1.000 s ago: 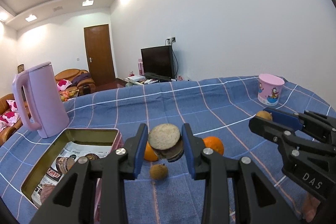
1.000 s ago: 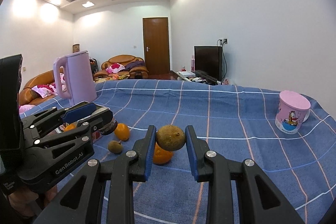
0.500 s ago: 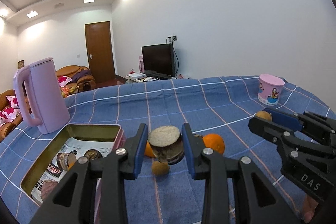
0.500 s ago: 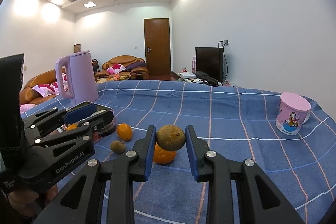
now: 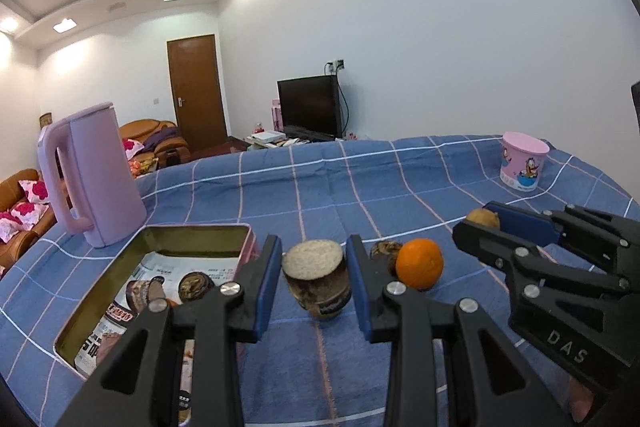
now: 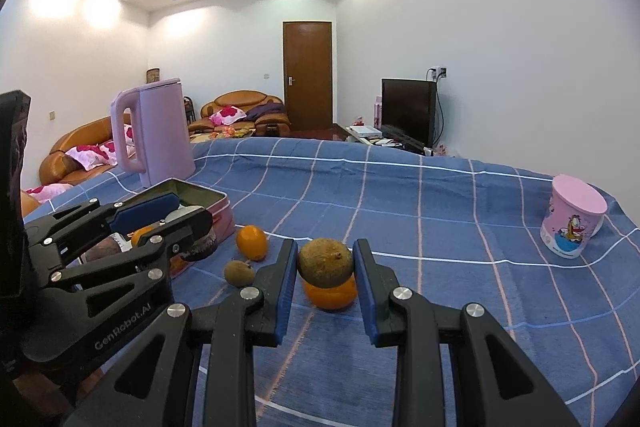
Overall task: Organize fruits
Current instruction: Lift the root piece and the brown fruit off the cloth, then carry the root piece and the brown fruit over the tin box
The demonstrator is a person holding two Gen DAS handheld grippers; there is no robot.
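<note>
The left gripper [image 5: 314,281] clamps a cut, dark-skinned fruit [image 5: 316,277] beside the open tin [image 5: 120,275] near the table's left edge. The right gripper [image 6: 325,273] pinches a brown round fruit [image 6: 325,263] above an orange [image 6: 331,294] — a narrow hold, so either piece could roll free if tilted.

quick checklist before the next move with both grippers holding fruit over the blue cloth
1. Left gripper shut on the cut brown fruit: ok.
2. Right gripper shut on the brown round fruit: ok.
3. Tin box open, with free room inside: ok; some items already lie in it.
4. Grippers apart from each other: ok, a gap shows in both views.
5. Loose fruit left on the cloth: not ok; two oranges and a small brown fruit.
6. Firmness of each grip: cannot tell.
</note>
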